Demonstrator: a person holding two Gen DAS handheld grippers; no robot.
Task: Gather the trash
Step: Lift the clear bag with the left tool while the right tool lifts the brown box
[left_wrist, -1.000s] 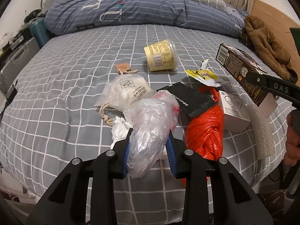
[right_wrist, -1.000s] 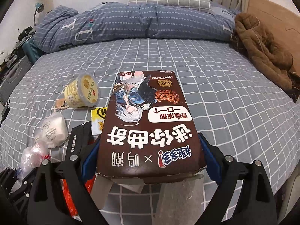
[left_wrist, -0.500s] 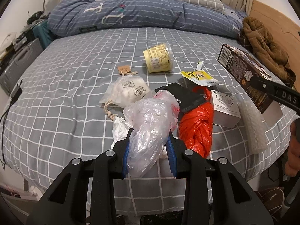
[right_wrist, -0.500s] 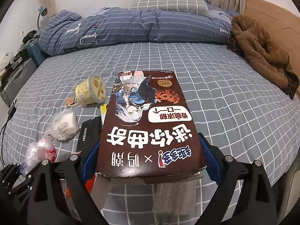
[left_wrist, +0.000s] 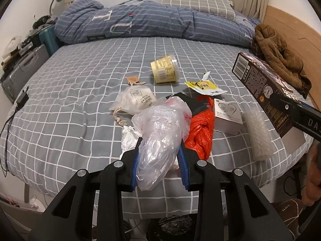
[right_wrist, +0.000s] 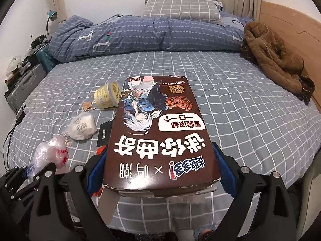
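My left gripper (left_wrist: 159,160) is shut on a clear crumpled plastic bag (left_wrist: 162,136), held above the bed's near edge; it also shows in the right wrist view (right_wrist: 50,154). My right gripper (right_wrist: 158,172) is shut on a brown cookie box (right_wrist: 158,132), seen from the side in the left wrist view (left_wrist: 262,92). On the grey checked bed (left_wrist: 80,92) lie a yellow cup (left_wrist: 164,71), a white pouch (left_wrist: 136,99), a yellow wrapper (left_wrist: 202,86), an orange bag (left_wrist: 200,134), a small white box (left_wrist: 226,114), a bubble-wrap roll (left_wrist: 258,132) and white tissue (left_wrist: 129,138).
A rolled blue duvet (right_wrist: 140,36) and a checked pillow (right_wrist: 180,10) lie at the head of the bed. A brown coat (right_wrist: 276,60) lies at the right by the wooden board. Suitcases (left_wrist: 22,68) stand to the left. A cable (left_wrist: 10,120) trails over the left edge.
Both grippers have pulled back and up from the bed with their loads; the trash pile looks farther off and the bed's near edge now shows.
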